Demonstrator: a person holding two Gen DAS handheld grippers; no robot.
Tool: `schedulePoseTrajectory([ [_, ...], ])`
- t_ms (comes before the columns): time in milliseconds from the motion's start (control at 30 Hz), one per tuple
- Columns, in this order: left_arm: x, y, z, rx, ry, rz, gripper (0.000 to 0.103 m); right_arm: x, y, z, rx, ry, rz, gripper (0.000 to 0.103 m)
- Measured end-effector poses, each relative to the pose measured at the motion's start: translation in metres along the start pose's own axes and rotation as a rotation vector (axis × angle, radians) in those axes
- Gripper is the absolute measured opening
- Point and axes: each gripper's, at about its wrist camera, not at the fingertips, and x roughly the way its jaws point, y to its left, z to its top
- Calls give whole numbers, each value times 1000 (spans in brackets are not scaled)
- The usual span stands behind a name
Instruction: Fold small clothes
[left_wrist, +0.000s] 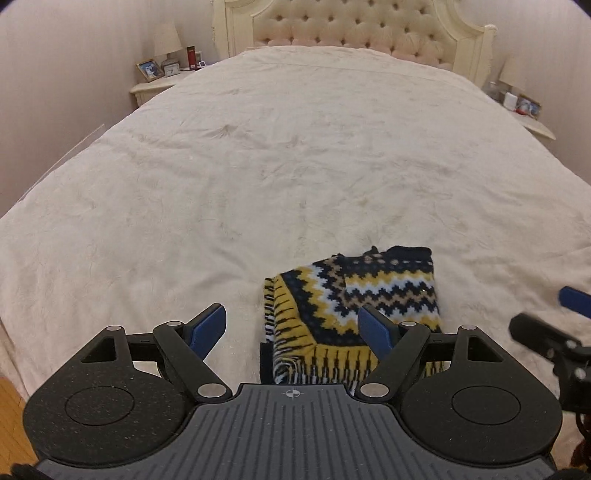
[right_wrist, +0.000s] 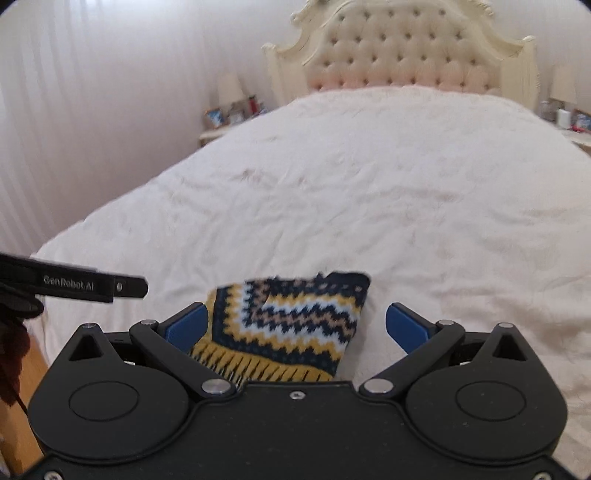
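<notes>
A small knit sweater (left_wrist: 351, 295) with navy, yellow, white and tan zigzags lies folded into a compact block near the foot of the bed. My left gripper (left_wrist: 291, 314) hangs open above its near left part, blue pads spread apart and nothing between them. In the right wrist view the sweater (right_wrist: 288, 317) lies below and between the wide-open fingers of my right gripper (right_wrist: 295, 310), which does not touch it. The right gripper's blue pad (left_wrist: 572, 299) shows at the left wrist view's right edge. The side of the left gripper (right_wrist: 92, 286) juts in from the left.
A cream bedspread (left_wrist: 258, 166) covers the wide bed up to a tufted headboard (left_wrist: 354, 26). Nightstands with lamps and small items stand at the left (left_wrist: 155, 85) and right (left_wrist: 532, 122). Wood floor (left_wrist: 11, 406) shows beside the bed's near left corner.
</notes>
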Motion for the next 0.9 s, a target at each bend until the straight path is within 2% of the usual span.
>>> schedulePoseTrajectory([
  [100, -1, 0, 0, -7, 27, 5, 78, -4, 6, 0, 7, -3, -141, 102],
  [200, 2, -2, -6, -10, 61, 6, 78, -2, 6, 1, 17, 36, -203, 102],
  [367, 4, -5, -16, 7, 110, 17, 78, 7, -1, 0, 70, 142, -152, 101],
  [900, 27, -6, -48, 36, 285, -7, 77, 12, 8, -28, 97, 291, -131, 101],
])
